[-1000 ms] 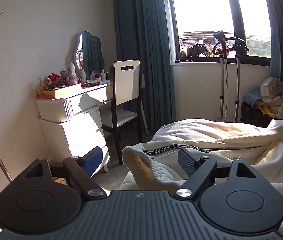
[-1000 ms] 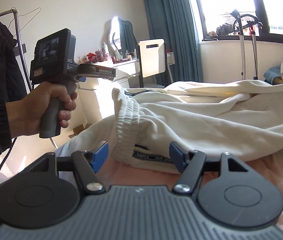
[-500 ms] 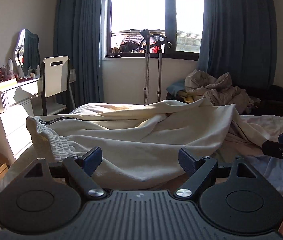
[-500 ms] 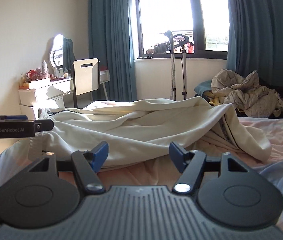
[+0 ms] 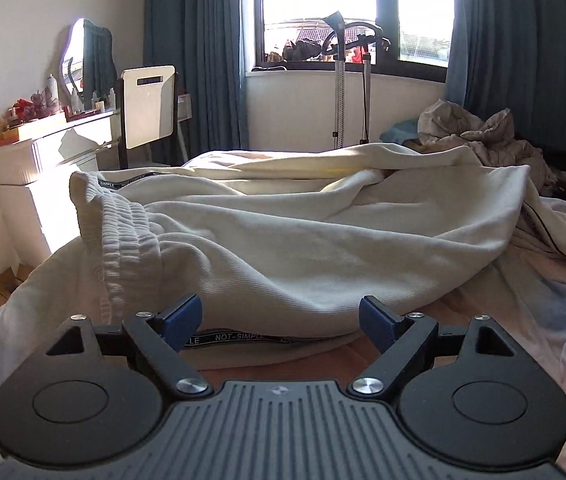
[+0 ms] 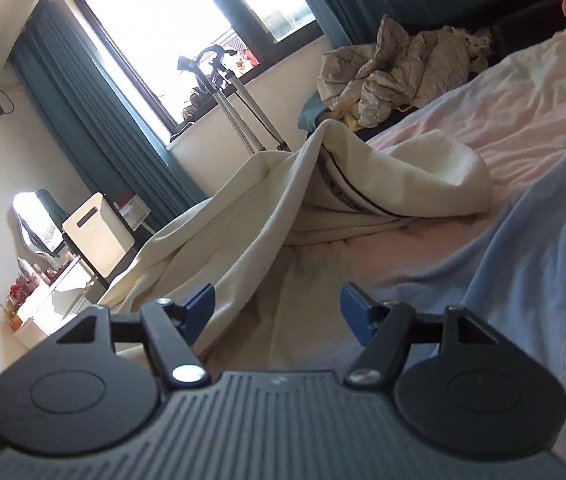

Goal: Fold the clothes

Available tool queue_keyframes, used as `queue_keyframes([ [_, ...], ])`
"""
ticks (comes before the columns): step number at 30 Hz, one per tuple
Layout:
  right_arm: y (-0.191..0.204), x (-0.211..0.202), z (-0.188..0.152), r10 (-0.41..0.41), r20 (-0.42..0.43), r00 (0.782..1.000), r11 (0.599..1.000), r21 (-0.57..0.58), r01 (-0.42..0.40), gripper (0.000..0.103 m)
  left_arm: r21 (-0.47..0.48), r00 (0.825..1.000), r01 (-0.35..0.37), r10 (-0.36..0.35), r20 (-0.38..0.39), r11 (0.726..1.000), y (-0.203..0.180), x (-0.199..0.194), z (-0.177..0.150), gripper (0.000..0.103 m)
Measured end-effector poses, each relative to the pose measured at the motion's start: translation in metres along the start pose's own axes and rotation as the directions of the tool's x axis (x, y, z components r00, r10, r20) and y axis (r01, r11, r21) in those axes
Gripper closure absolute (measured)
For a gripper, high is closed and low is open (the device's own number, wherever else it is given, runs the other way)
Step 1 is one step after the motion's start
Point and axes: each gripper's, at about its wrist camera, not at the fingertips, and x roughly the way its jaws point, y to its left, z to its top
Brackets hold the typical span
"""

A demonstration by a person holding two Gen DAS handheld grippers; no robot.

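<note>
Cream sweatpants (image 5: 303, 240) lie crumpled across the bed, with a ribbed waistband (image 5: 123, 232) at the left and a black "NOT-SIMPLE" tape along the lower hem. My left gripper (image 5: 281, 322) is open and empty, low over the bed just in front of that hem. In the right wrist view the same pants (image 6: 275, 208) spread from the left, with a black-striped folded part in the middle. My right gripper (image 6: 279, 310) is open and empty, tilted, with its left finger beside the cloth edge.
The bed has a pink and blue sheet (image 6: 523, 184). A pile of grey-beige laundry (image 5: 479, 136) lies at the far right. A white dresser (image 5: 43, 160), a chair (image 5: 149, 106) and a garment steamer stand (image 5: 339, 72) are by the window.
Both grippers stayed open. The left view swung right, then back left and closer to the pants' hem. The right gripper moved right along the bed and tilted, now near the pants' right end.
</note>
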Motion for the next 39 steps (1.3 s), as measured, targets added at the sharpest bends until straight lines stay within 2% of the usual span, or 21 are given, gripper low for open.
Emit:
queue_keyframes([
  [3,-0.035,0.020,0.012,-0.009,-0.031,0.999,0.989,0.150,0.013,0.031,-0.030,0.999,-0.027,0.026,-0.035,0.999,0.006,0.005,0.002,0.015],
  [5,-0.055,0.032,0.020,0.002,-0.031,1.000,0.969,0.247,0.006,0.025,-0.065,0.998,-0.014,0.011,-0.059,0.998,0.009,0.008,0.004,0.015],
  [8,-0.085,0.045,0.032,0.031,0.022,0.999,0.911,0.410,-0.037,0.017,-0.133,0.996,0.005,-0.017,-0.090,0.991,0.017,0.014,0.005,0.015],
  [10,-0.101,0.055,0.042,0.028,0.056,0.998,0.875,0.481,-0.051,0.017,-0.196,0.993,0.014,-0.037,-0.115,0.981,0.025,0.020,0.005,0.015],
  [13,-0.122,0.072,0.053,0.014,0.080,0.997,0.825,0.562,-0.056,0.016,-0.303,0.986,0.029,-0.078,-0.150,0.952,0.037,0.030,0.003,0.015],
  [17,-0.141,0.092,0.064,-0.001,0.138,0.990,0.771,0.631,-0.087,0.018,-0.445,0.973,0.057,-0.150,-0.177,0.894,0.054,0.041,0.000,0.015],
  [18,-0.145,0.097,0.066,-0.011,0.148,0.989,0.762,0.642,-0.087,0.022,-0.469,0.971,0.060,-0.160,-0.176,0.881,0.057,0.044,-0.001,0.015],
  [19,-0.147,0.099,0.068,-0.037,0.152,0.988,0.763,0.643,-0.070,0.038,-0.487,0.971,0.063,-0.166,-0.171,0.871,0.060,0.045,-0.002,0.015],
  [20,-0.148,0.100,0.071,-0.072,0.145,0.987,0.775,0.631,-0.036,0.065,-0.501,0.972,0.065,-0.169,-0.165,0.863,0.063,0.046,-0.003,0.015],
  [21,-0.148,0.099,0.072,-0.099,0.142,0.985,0.790,0.613,-0.008,0.075,-0.516,0.972,0.068,-0.174,-0.160,0.854,0.065,0.047,-0.004,0.015],
  [22,-0.150,0.099,0.074,-0.106,0.147,0.983,0.799,0.601,-0.004,0.085,-0.531,0.971,0.070,-0.179,-0.156,0.844,0.067,0.049,-0.004,0.015],
  [25,-0.148,0.086,0.082,-0.132,0.190,0.973,0.823,0.569,0.001,0.096,-0.567,0.970,0.079,-0.196,-0.147,0.820,0.073,0.050,-0.006,0.015],
  [29,-0.121,0.045,0.106,-0.159,0.316,0.935,0.903,0.430,0.008,0.097,-0.621,0.965,0.101,-0.229,-0.130,0.777,0.085,0.046,-0.008,0.015],
  [33,-0.098,-0.012,0.120,-0.196,0.448,0.872,0.938,0.346,0.033,0.098,-0.647,0.966,0.109,-0.233,-0.108,0.755,0.093,0.038,-0.009,0.015],
  [36,-0.105,-0.064,0.122,-0.244,0.524,0.816,0.932,0.360,0.047,0.098,-0.651,0.965,0.124,-0.243,-0.096,0.749,0.096,0.032,-0.007,0.015],
  [39,-0.130,-0.112,0.115,-0.337,0.577,0.744,0.891,0.450,0.055,0.098,-0.657,0.962,0.131,-0.256,-0.098,0.743,0.100,0.028,-0.007,0.015],
])
